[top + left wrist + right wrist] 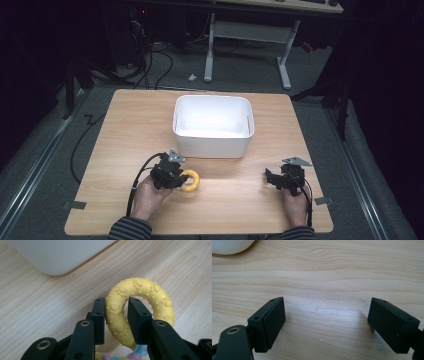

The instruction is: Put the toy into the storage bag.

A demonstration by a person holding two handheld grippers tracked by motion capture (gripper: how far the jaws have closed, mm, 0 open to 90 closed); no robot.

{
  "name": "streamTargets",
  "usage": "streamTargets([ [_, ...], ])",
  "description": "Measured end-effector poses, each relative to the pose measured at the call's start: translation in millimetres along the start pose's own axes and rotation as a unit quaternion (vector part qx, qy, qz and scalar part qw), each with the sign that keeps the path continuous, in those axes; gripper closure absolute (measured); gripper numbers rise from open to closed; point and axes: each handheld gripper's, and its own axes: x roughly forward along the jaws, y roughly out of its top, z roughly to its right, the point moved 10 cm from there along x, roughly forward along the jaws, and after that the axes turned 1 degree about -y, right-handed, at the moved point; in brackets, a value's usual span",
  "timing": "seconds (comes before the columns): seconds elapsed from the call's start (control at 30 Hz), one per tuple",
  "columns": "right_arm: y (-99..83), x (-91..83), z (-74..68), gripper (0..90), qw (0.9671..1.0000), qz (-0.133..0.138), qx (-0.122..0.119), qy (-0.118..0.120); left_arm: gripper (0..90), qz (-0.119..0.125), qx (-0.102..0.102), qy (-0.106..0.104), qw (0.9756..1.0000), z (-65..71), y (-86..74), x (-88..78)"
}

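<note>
A yellow rubber ring toy (140,293), studded with small bumps and paw shapes, is pinched by my left gripper (116,302), whose jaws are shut on one side of the ring. A bit of pastel braided rope (117,357) shows at the ring's lower end. From above, the yellow ring (192,180) and left gripper (179,178) are at the table's front left, just ahead of the white bin (213,125). My right gripper (269,178) rests at the front right with its jaws wide apart over bare wood (327,307) and nothing between them.
The white plastic bin stands in the middle of the wooden table (140,120), and its rounded corner (57,255) lies close beyond the ring. Dark floor, cables and a desk frame (285,60) lie past the far edge.
</note>
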Motion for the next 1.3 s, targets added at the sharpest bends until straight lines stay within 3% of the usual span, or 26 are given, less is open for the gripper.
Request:
streamTargets([
  [0.13, -0.1, 0.0, -0.4, 14.6, 1.0000, -0.001, -0.002, 0.001, 68.2, 0.009, -0.006, -0.009, 0.9999, 3.5, 4.8, -8.1],
  [0.43, -0.1, 0.0, -1.1, 14.6, 1.0000, -0.001, -0.003, 0.002, 68.3, 0.019, 0.000, -0.016, 0.9997, 7.3, 17.6, -26.6],
  [0.7, 0.2, 0.2, -2.0, 14.6, 1.0000, 0.001, -0.004, 0.004, 68.3, 0.028, 0.013, -0.006, 0.9995, 8.7, 32.6, -45.3],
  [1.3, 0.2, 0.2, -2.3, 14.6, 1.0000, 0.001, -0.006, 0.005, 68.3, 0.046, 0.020, -0.017, 0.9986, 4.9, 69.2, -74.0],
])
